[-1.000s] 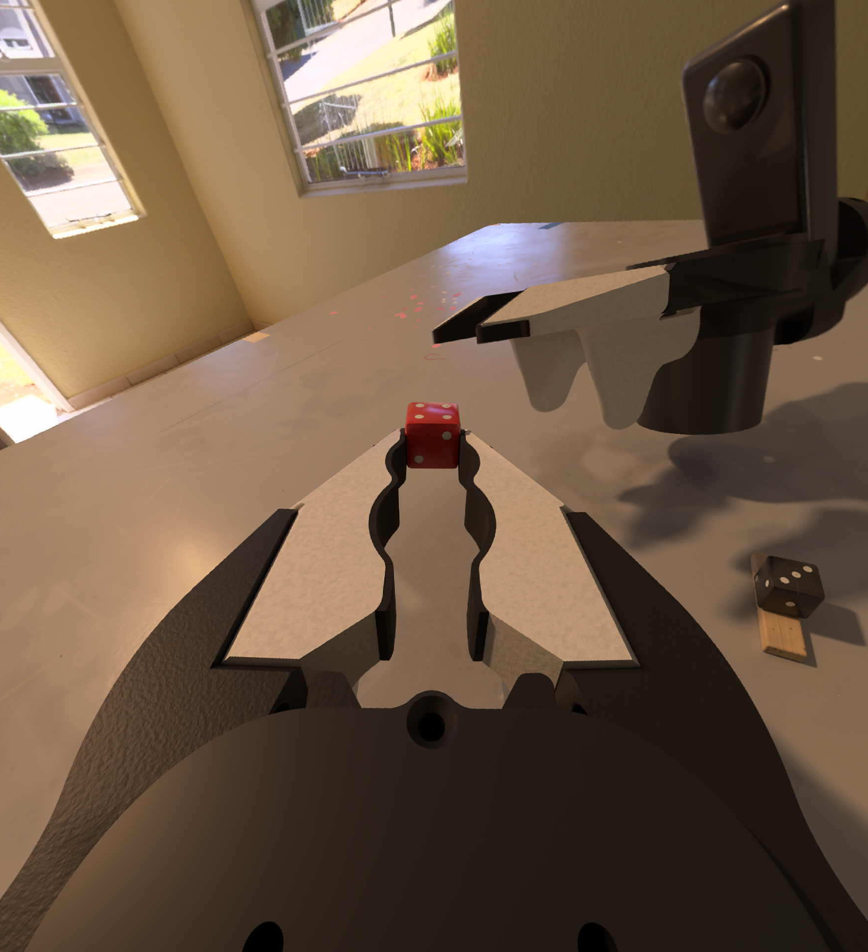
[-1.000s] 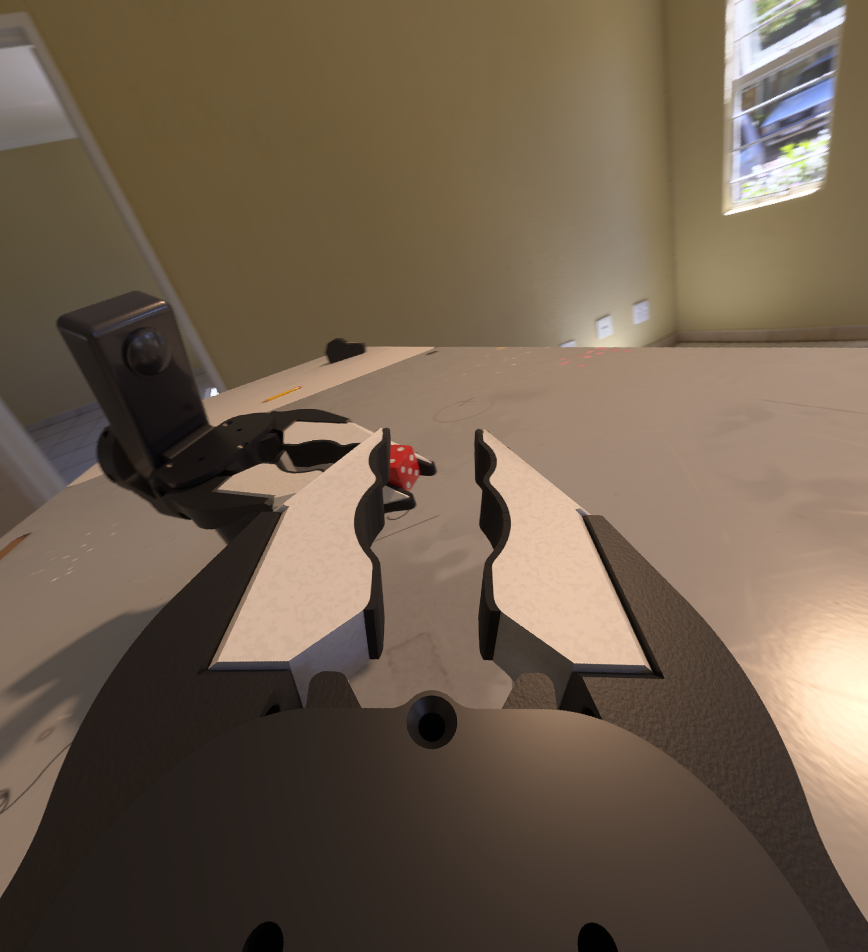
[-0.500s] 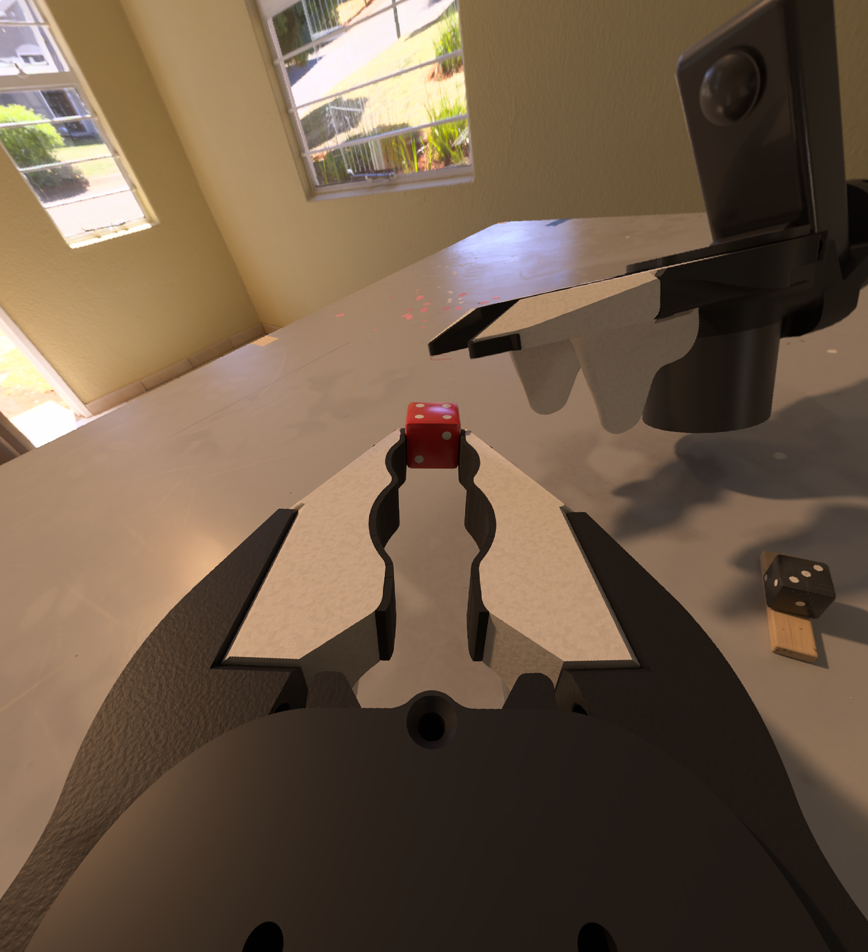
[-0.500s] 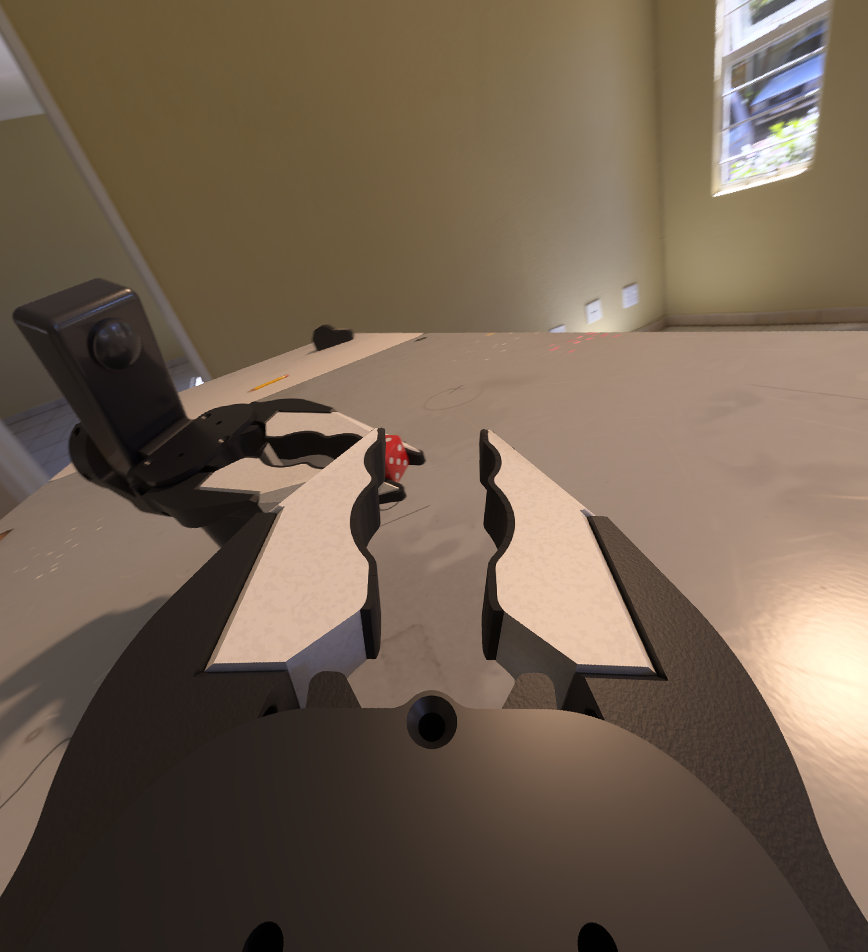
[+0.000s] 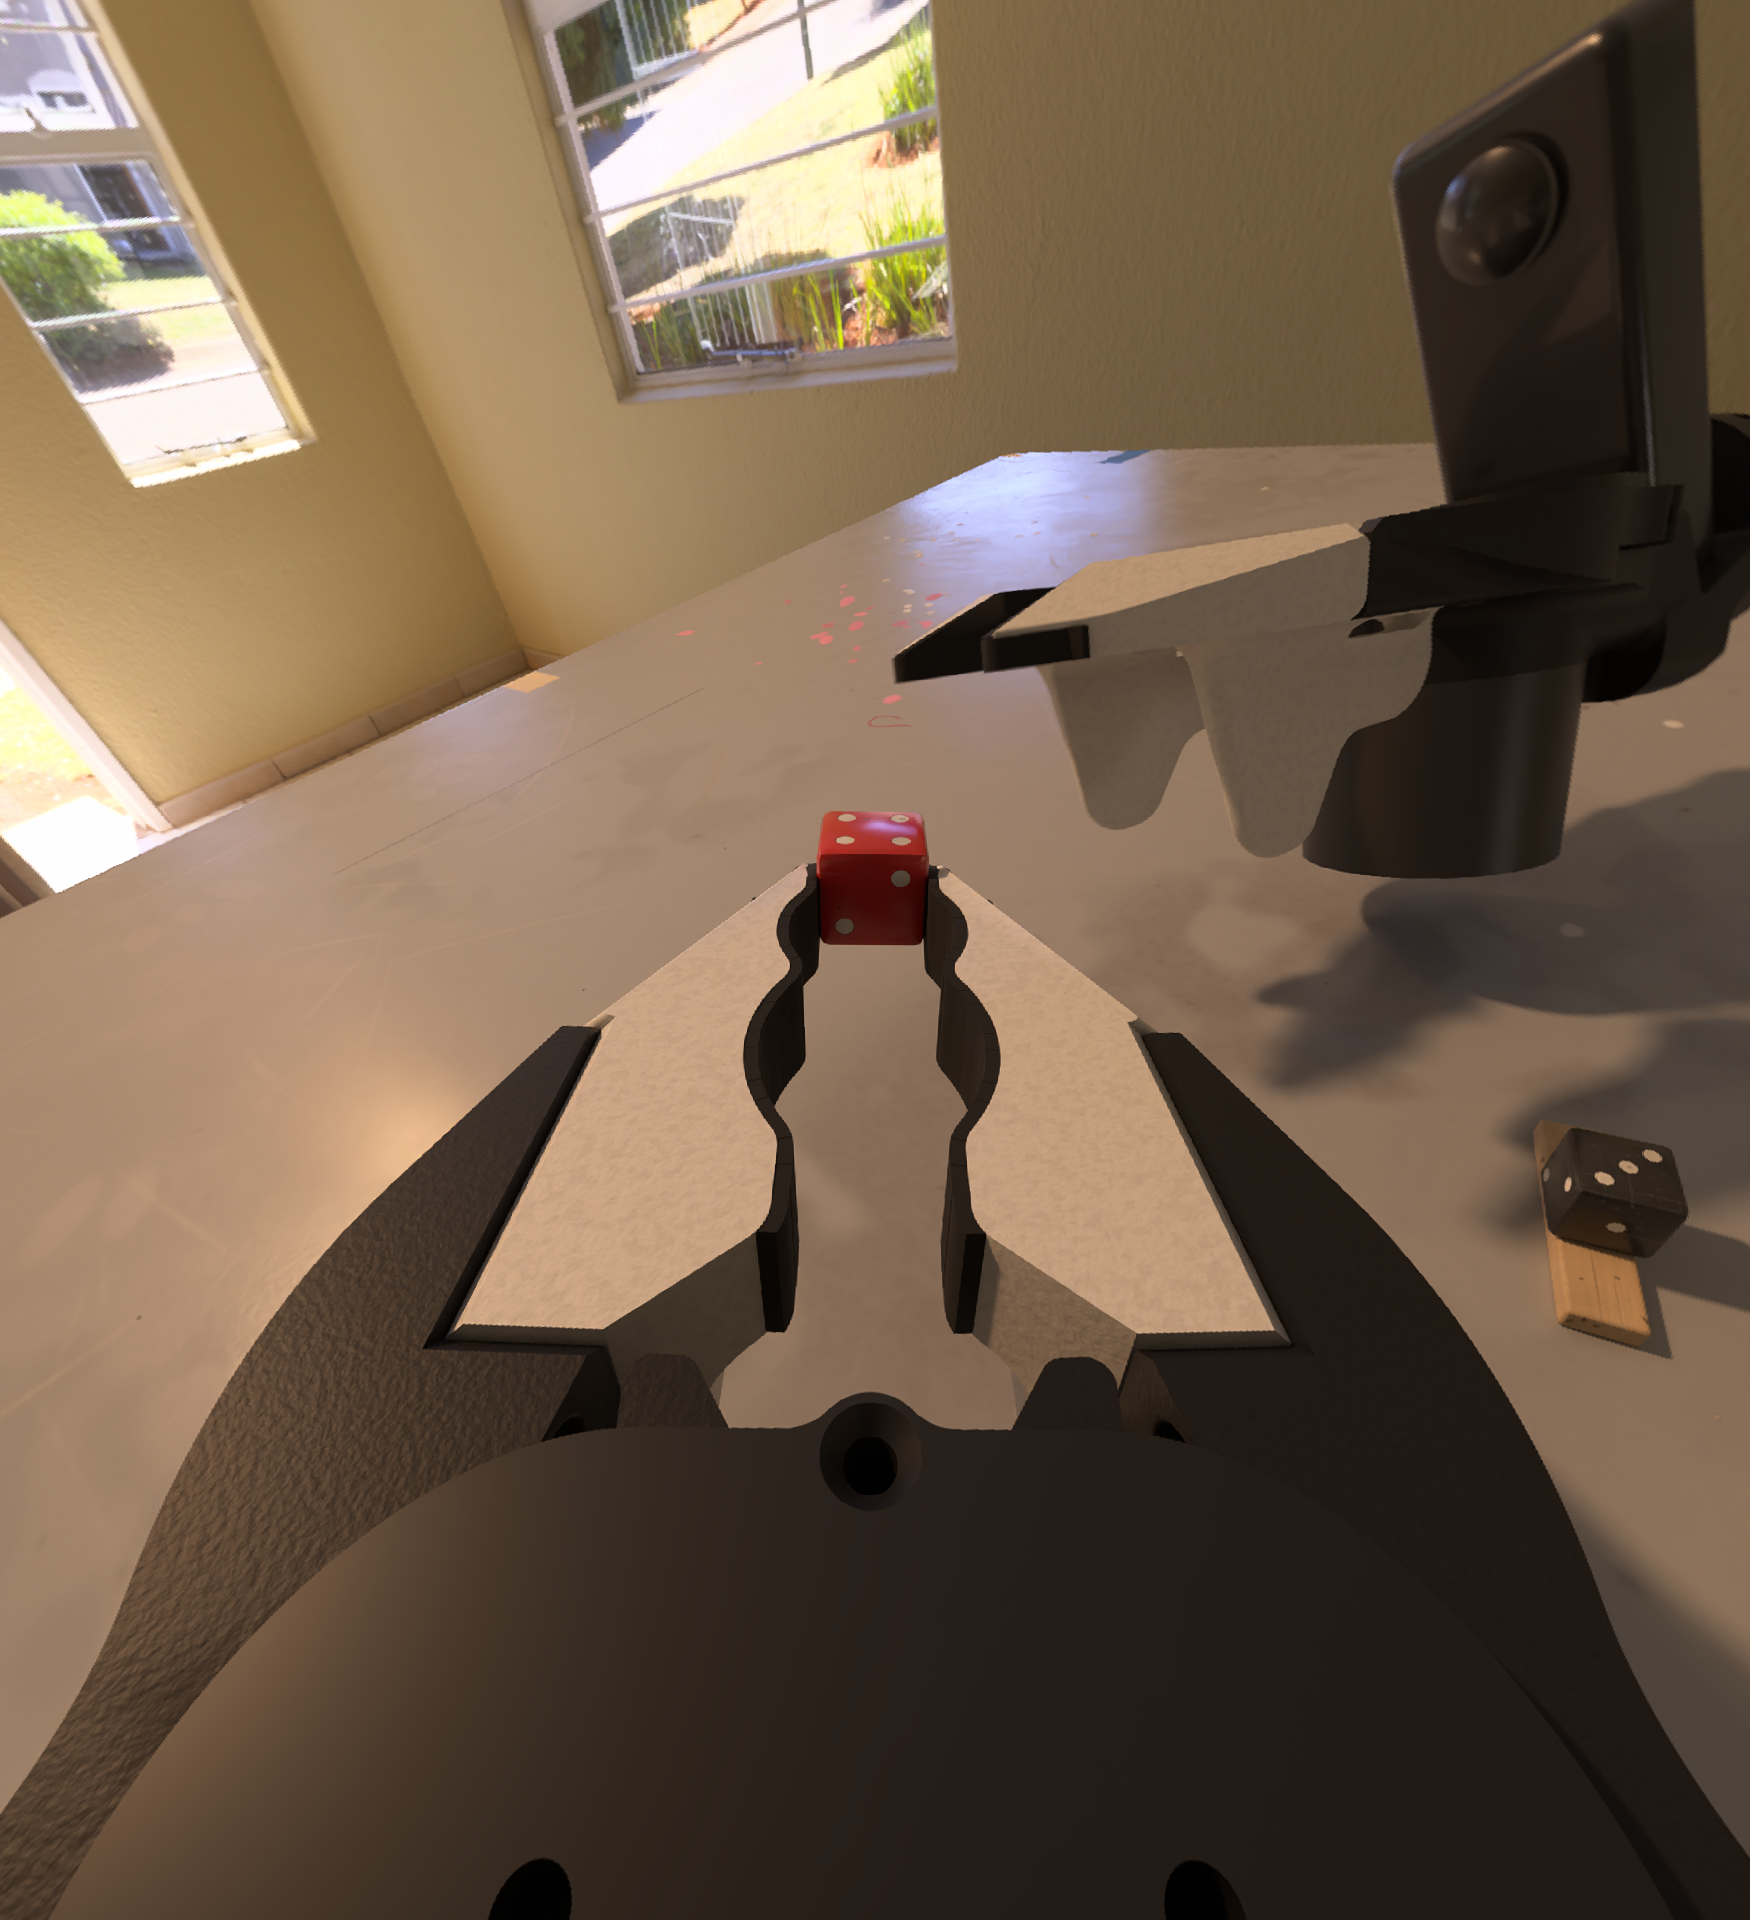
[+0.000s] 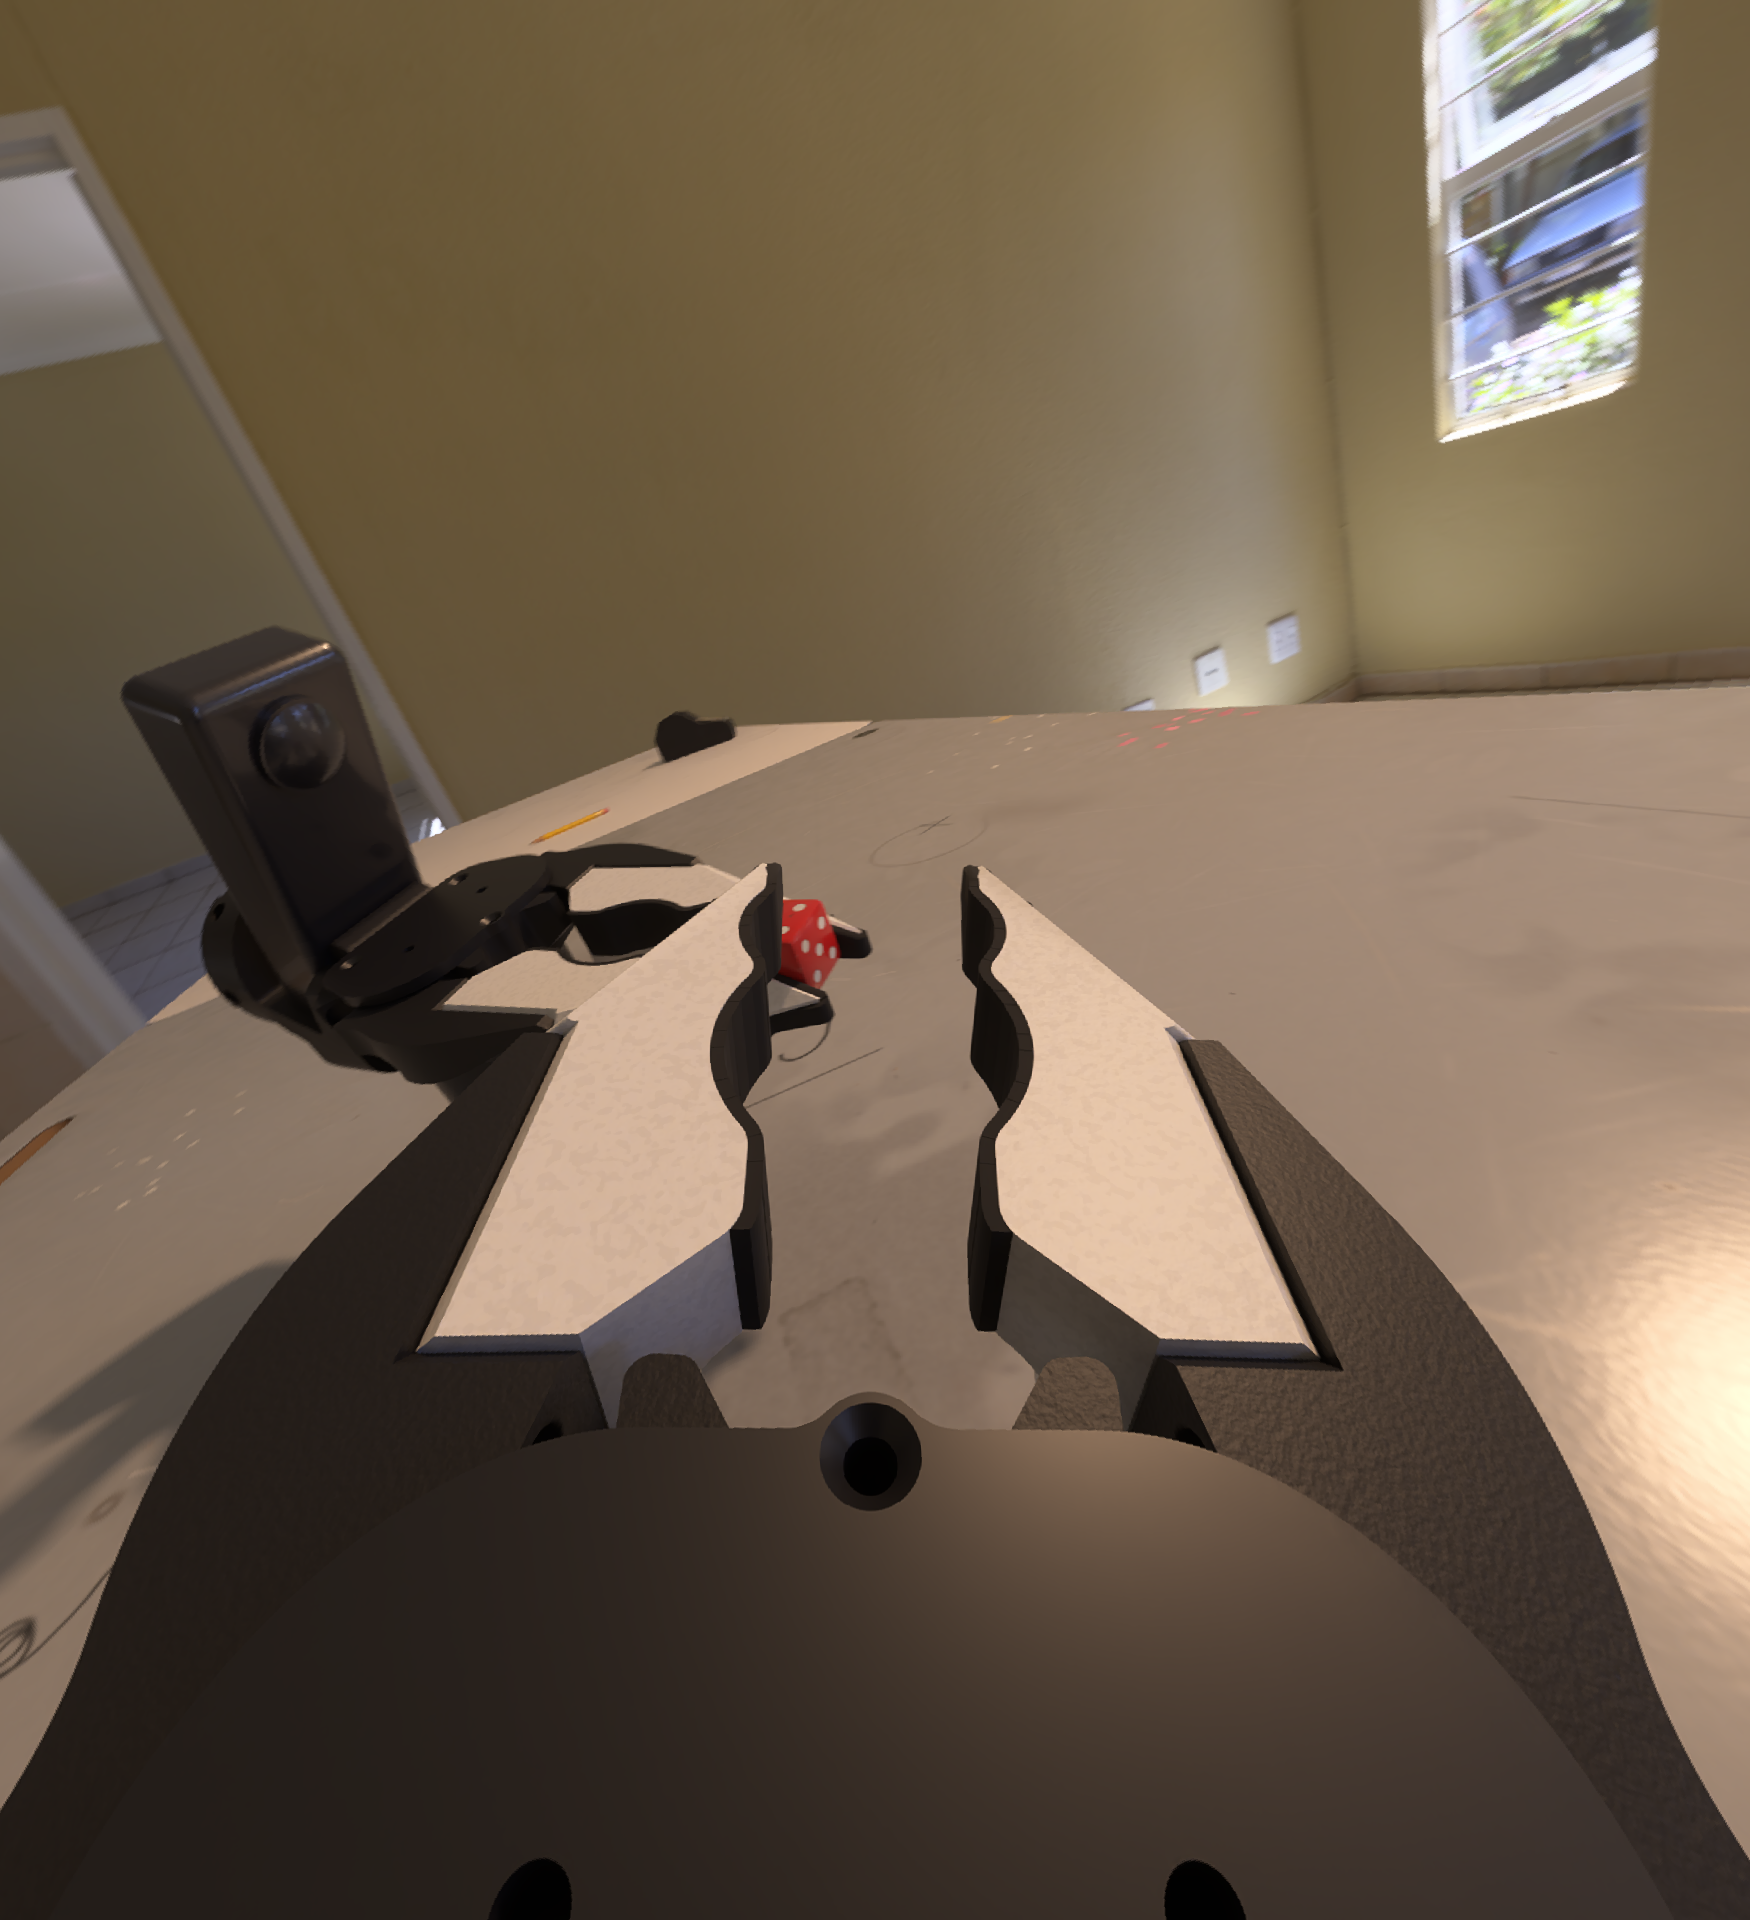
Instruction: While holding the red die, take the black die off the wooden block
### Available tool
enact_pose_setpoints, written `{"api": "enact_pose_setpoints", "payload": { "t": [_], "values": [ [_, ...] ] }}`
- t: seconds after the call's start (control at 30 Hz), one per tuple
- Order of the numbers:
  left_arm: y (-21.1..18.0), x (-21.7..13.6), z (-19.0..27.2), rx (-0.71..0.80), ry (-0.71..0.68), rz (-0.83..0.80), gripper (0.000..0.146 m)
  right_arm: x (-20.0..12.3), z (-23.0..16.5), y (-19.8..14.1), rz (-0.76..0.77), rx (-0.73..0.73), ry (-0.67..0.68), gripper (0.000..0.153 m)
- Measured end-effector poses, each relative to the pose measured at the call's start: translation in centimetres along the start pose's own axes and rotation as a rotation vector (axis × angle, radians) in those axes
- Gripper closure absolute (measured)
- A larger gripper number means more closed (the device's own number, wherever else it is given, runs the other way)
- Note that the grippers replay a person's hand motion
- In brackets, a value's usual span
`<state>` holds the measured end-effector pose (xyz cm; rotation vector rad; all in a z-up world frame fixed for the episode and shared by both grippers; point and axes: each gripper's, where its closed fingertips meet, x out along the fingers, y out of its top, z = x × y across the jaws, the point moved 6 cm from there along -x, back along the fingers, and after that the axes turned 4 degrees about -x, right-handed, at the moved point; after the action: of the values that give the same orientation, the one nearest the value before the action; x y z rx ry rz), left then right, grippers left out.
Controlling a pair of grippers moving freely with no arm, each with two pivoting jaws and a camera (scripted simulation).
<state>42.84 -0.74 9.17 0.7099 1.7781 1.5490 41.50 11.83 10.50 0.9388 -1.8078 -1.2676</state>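
My left gripper [image 5: 871, 883] is shut on the red die [image 5: 871, 891] at its fingertips and holds it above the grey table [image 5: 279, 1039]. The black die [image 5: 1614, 1193] sits on the far end of a small wooden block [image 5: 1598, 1294] on the table to the lower right in the left wrist view. My right gripper [image 6: 869, 883] is open and empty, hovering above the table; it also shows in the left wrist view [image 5: 996, 649], up and to the right of the red die. The red die [image 6: 809, 940] shows in the right wrist view too, held in the left gripper [image 6: 829, 961]. The black die and block are out of the right wrist view.
The table's far edge runs below yellow walls with windows [image 5: 767, 187]. A small dark object [image 6: 689, 732] lies near the far table edge in the right wrist view. A doorway [image 6: 19, 468] opens at the left.
The left gripper has held the red die throughout. The right gripper has shifted slightly, staying open and high; the black die and block drift a little in the left wrist view.
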Motion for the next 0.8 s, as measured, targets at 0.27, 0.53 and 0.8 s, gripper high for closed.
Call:
{"api": "enact_pose_setpoints", "payload": {
  "t": [0.27,0.53,0.8],
  "values": [
    [0.0,-0.07,-0.03,-0.002,0.003,0.001,0.127,-0.29,0.59,-0.01,0.001,0.016,-0.064,0.123],
    [0.03,-0.04,0.11,0.01,0.002,0.004,0.127,0.33,0.2,-0.44,-0.066,-0.023,-0.053,0.117],
    [-0.11,0.3,0.54,0.048,-0.009,-0.021,0.127,0.55,-0.02,-0.33,-0.052,-0.018,-0.007,0.114]
  ]
}}
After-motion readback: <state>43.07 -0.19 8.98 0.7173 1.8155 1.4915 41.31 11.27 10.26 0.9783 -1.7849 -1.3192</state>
